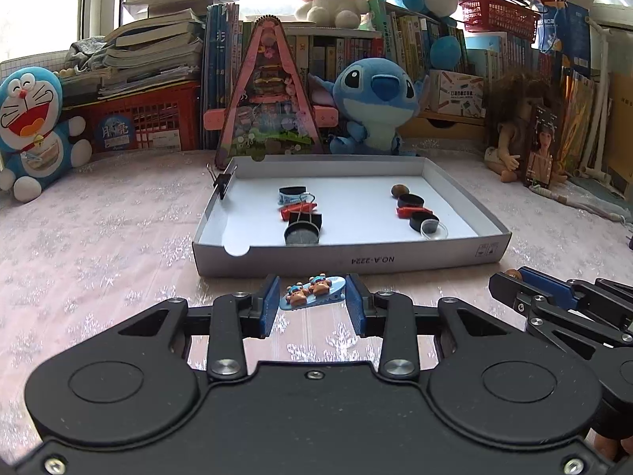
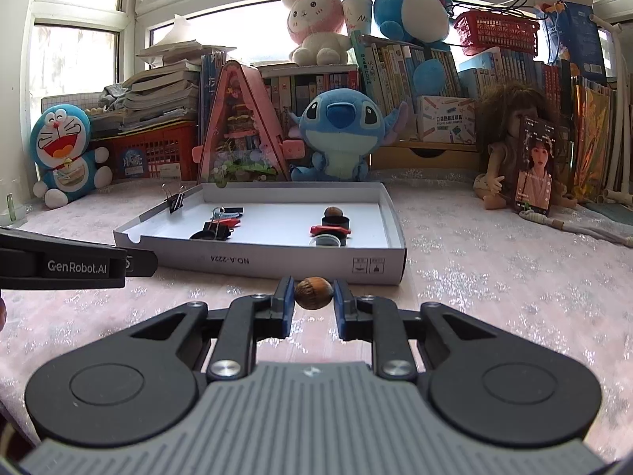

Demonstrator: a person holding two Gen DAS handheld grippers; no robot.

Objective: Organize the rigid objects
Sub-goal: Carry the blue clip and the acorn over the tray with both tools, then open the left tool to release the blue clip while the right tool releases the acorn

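My left gripper [image 1: 312, 285] is shut on a blue hair clip with two small bears [image 1: 316, 292], held just above the pink cloth in front of the white box tray [image 1: 348, 263]. Also in front of the tray, my right gripper [image 2: 313, 283] is shut on a brown walnut [image 2: 313, 295]. The tray [image 2: 277, 265] holds two groups. On its left lie a black binder clip [image 1: 302, 223] and a red clip [image 1: 296, 209]. On its right are another walnut [image 1: 399, 190], black caps [image 1: 410, 200] and a second red clip [image 1: 413, 211].
A binder clip [image 1: 223, 184] is clamped on the tray's left wall. Behind the tray stand a pink triangular toy house [image 1: 269, 91] and a blue plush [image 1: 376, 95]. A Doraemon plush [image 1: 31, 126] sits far left and a doll [image 1: 514, 130] far right. Books fill the back.
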